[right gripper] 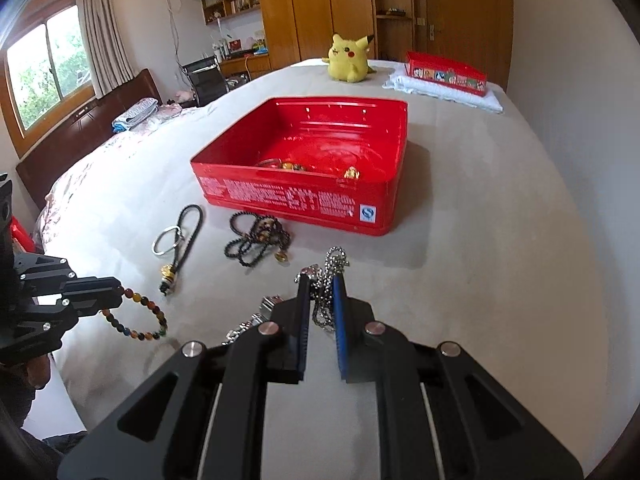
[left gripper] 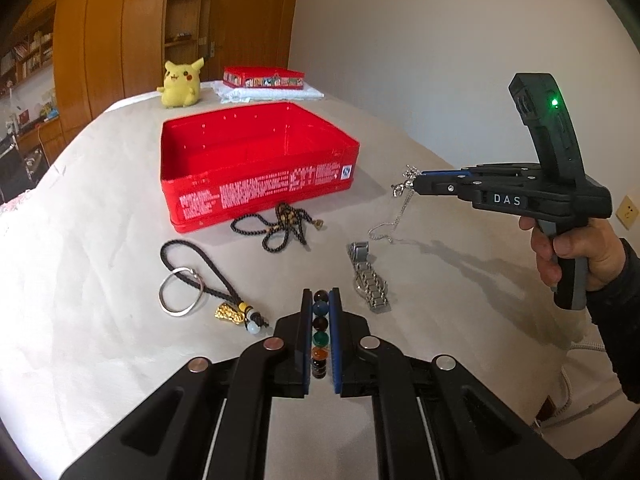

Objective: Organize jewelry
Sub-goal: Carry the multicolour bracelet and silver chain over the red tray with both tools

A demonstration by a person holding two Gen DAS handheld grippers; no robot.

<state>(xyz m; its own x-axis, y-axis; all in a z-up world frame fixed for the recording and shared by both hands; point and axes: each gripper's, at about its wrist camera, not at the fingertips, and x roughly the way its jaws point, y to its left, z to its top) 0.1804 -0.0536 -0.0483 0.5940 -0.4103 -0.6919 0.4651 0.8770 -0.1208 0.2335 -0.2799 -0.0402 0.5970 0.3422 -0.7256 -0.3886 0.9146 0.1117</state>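
Observation:
My left gripper (left gripper: 321, 300) is shut on a bracelet of coloured beads (left gripper: 320, 332), held above the bed; the bracelet hangs from it in the right wrist view (right gripper: 138, 316). My right gripper (right gripper: 322, 284) is shut on a silver chain necklace (right gripper: 326, 288), whose tail trails down to the sheet in the left wrist view (left gripper: 390, 220). The open red tin box (left gripper: 256, 160) sits ahead; some gold and beaded pieces (right gripper: 296, 167) lie inside it. On the sheet lie a black bead necklace (left gripper: 280, 222), a black cord keychain with a ring (left gripper: 192, 280) and a metal watch (left gripper: 370, 280).
A yellow Pikachu plush (left gripper: 182, 84) and the red box lid (left gripper: 262, 78) on a white folded cloth sit at the far side of the bed. A wall runs along the right. A headboard (right gripper: 80, 136) is at left.

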